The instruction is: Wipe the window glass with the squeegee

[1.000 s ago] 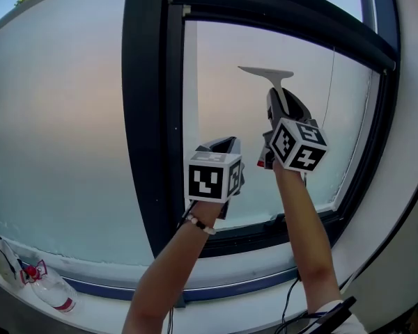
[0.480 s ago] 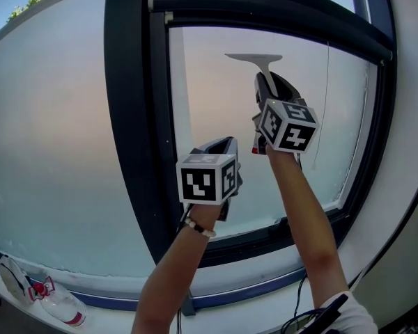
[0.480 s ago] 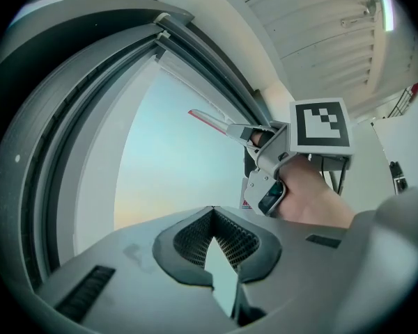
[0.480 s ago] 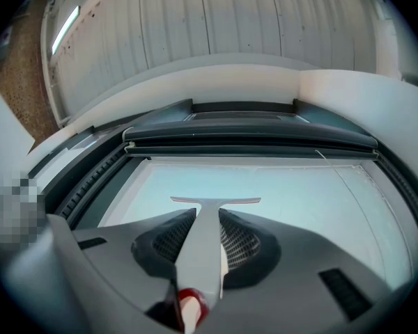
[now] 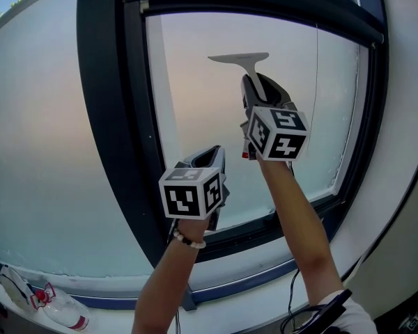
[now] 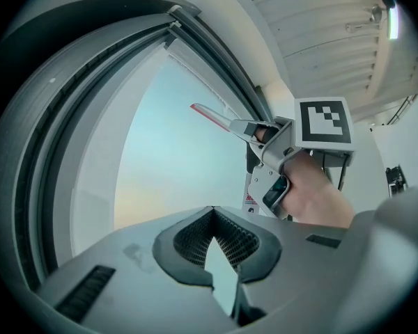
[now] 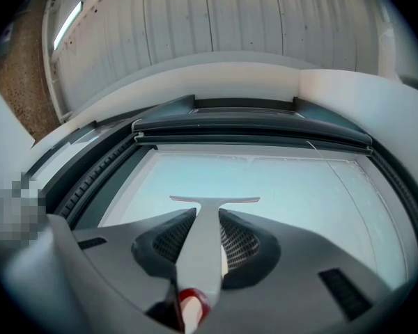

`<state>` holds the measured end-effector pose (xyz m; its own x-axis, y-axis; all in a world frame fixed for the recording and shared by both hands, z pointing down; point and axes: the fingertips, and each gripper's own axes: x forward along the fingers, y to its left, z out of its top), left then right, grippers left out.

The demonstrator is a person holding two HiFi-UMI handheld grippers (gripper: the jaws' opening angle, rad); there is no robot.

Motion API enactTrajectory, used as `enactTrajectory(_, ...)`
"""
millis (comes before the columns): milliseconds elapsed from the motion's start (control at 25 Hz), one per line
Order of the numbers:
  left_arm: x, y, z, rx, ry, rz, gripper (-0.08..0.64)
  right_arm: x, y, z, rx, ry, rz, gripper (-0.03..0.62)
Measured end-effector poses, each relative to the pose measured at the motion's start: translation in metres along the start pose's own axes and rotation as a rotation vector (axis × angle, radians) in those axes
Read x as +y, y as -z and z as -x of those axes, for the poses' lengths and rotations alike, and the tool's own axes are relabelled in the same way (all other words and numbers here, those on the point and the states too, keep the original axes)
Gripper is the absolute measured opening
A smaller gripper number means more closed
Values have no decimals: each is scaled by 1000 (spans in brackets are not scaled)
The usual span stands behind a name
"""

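Right gripper [image 7: 205, 216] jaws clamped on the pale handle of the squeegee [image 7: 214, 200], red handle end just behind the pads. Blade level, high on the window glass [image 5: 202, 117], seemingly touching it, though contact hard to confirm. Left gripper [image 6: 212, 211] jaws closed tip to tip, nothing between, held lower and left of the right one, pointed at the same pane near the dark window frame [image 5: 104, 131]. Further out, low left on the sill [image 5: 125, 284], a plastic bottle [image 5: 59, 312] lying on its side.
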<state>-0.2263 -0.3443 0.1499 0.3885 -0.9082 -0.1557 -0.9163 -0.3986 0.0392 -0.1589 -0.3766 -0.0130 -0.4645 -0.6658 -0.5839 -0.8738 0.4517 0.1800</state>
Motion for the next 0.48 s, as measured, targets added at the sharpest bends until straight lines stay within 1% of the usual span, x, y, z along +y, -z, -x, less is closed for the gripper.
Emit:
enactTrajectory(80, 1, 10, 1, 13, -1, 5, 0, 0, 9, 7, 11, 4, -1, 92)
enactTrajectory(480, 1, 57, 8, 67, 15, 81, 0, 6, 57, 46, 76, 15, 6, 92)
